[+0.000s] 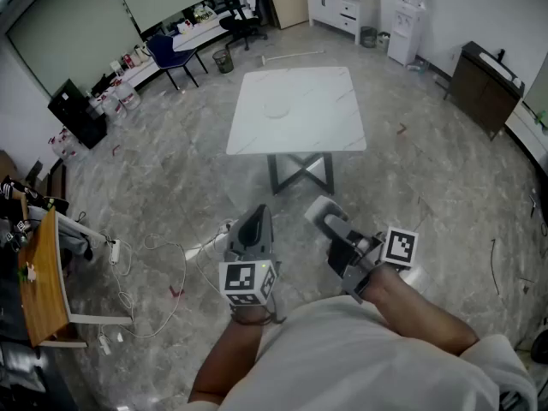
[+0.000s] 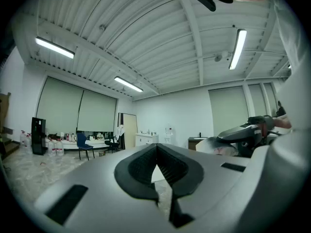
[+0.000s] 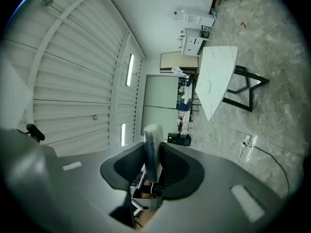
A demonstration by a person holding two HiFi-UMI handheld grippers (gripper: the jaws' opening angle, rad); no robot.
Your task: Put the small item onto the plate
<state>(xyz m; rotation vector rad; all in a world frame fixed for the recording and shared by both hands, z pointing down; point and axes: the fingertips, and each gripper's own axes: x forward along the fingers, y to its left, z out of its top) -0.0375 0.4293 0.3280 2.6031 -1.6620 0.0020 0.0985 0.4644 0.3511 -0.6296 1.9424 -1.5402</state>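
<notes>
A white table (image 1: 330, 122) stands some way ahead on the marble floor, with a faint round plate (image 1: 276, 108) near its middle. My right gripper (image 1: 324, 215) is held out in front of my body, well short of the table, shut on a small pale flat item (image 1: 318, 207). In the right gripper view the small item (image 3: 152, 147) stands on edge between the dark pads, and the table (image 3: 221, 67) with the plate (image 3: 208, 87) lies far beyond. My left gripper (image 1: 257, 216) is beside it, shut and empty; its pads (image 2: 141, 166) meet at the tip.
A blue chair (image 1: 171, 54) and a black office chair (image 1: 242, 26) stand at the back left. A white cabinet (image 1: 342, 8), a water dispenser (image 1: 404, 32) and a dark cabinet (image 1: 484, 77) line the back right. A wooden desk (image 1: 43, 285) and floor cables (image 1: 163, 255) are at my left.
</notes>
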